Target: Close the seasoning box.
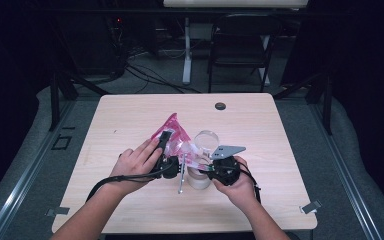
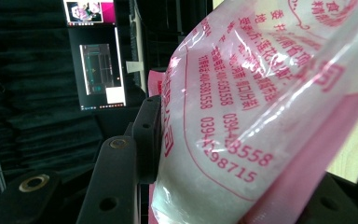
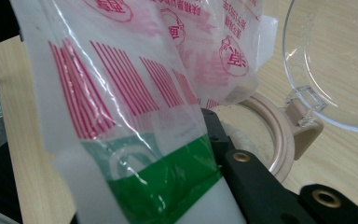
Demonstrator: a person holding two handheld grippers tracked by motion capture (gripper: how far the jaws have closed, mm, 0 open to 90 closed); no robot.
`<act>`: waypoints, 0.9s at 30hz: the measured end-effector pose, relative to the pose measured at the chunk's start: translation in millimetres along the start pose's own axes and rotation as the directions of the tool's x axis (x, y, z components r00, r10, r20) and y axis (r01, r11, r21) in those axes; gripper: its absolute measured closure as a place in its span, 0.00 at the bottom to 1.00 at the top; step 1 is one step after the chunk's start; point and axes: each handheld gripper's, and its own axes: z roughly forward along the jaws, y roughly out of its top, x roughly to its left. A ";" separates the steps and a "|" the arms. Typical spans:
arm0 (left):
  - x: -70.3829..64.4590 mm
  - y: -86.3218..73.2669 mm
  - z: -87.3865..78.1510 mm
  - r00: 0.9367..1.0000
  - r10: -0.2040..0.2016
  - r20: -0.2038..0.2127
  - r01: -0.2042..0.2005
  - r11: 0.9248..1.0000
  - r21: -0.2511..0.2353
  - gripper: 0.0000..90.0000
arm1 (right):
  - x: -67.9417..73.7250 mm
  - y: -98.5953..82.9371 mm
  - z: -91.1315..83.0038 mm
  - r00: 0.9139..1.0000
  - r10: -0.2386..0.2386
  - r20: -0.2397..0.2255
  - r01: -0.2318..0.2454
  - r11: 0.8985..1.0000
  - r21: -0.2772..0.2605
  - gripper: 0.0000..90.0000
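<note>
Pinched between both of your hand-held grippers, left (image 1: 166, 138) and right (image 1: 206, 171), the pink-printed plastic bag (image 1: 176, 136) hangs tilted over the open-lidded jar (image 1: 198, 176) on the table (image 1: 130, 125); pouring appears under way, unfinished.

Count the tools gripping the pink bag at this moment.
2. The left tool clamps the pink bag from the left; the right tool pinches its lower end over the jar.
</note>
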 end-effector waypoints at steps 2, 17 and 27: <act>0.6 0.3 -0.2 1.000 0.001 0.000 -0.001 1.000 0.000 0.68 | -0.2 0.0 -0.1 1.000 0.001 0.000 -0.001 1.000 -0.002 1.00; -4.7 -2.9 1.7 1.000 -0.027 0.006 0.027 1.000 0.002 0.69 | 0.9 -0.2 0.6 1.000 0.000 0.010 0.000 1.000 -0.001 1.00; -10.8 -8.1 4.0 0.999 -0.049 0.021 0.049 0.999 0.009 0.70 | 2.2 1.0 -0.6 1.000 -0.010 0.013 0.010 1.000 -0.004 1.00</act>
